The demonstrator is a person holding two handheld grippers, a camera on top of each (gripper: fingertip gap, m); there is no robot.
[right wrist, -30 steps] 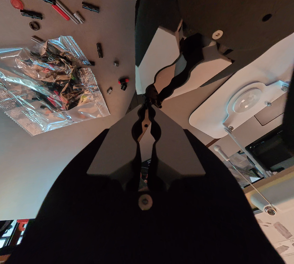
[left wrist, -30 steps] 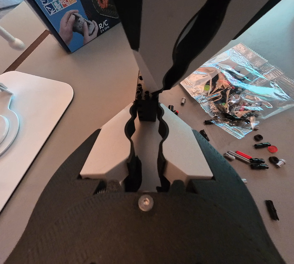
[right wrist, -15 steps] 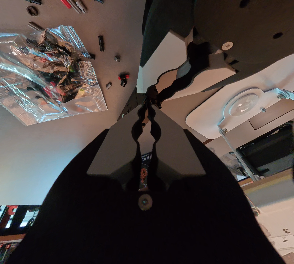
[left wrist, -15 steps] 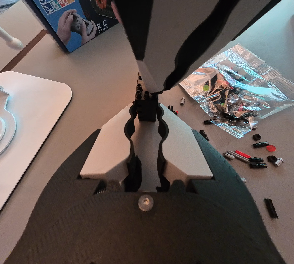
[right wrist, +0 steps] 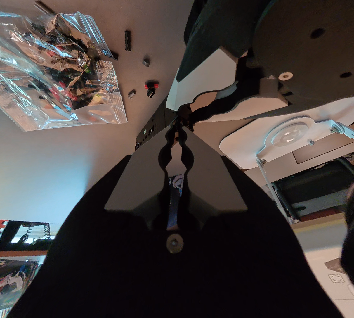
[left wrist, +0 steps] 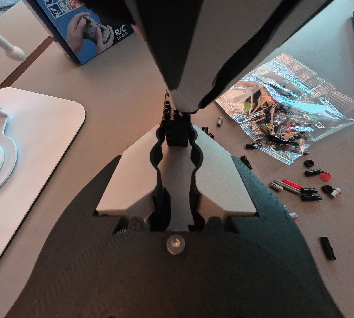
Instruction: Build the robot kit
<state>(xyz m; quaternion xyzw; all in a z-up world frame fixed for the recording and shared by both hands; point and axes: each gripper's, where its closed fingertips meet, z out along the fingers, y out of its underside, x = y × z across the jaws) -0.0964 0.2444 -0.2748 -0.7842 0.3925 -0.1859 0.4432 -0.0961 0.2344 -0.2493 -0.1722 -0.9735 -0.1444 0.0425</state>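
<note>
right gripper (left wrist: 188, 112) closer, hiding black block (left wrist: 177, 134)

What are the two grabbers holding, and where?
Left gripper clamps a black block by its sides. Right gripper pinches something small and black at the tips; unclear what.

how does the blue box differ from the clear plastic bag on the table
The blue box stands upright; the clear plastic bag lies flat and crumpled. The box is opaque printed card; the bag is see-through, with small parts visible inside. The box sits left of the left gripper, which clamps a black block; the bag sits to its right. Both rest on the table.
</note>
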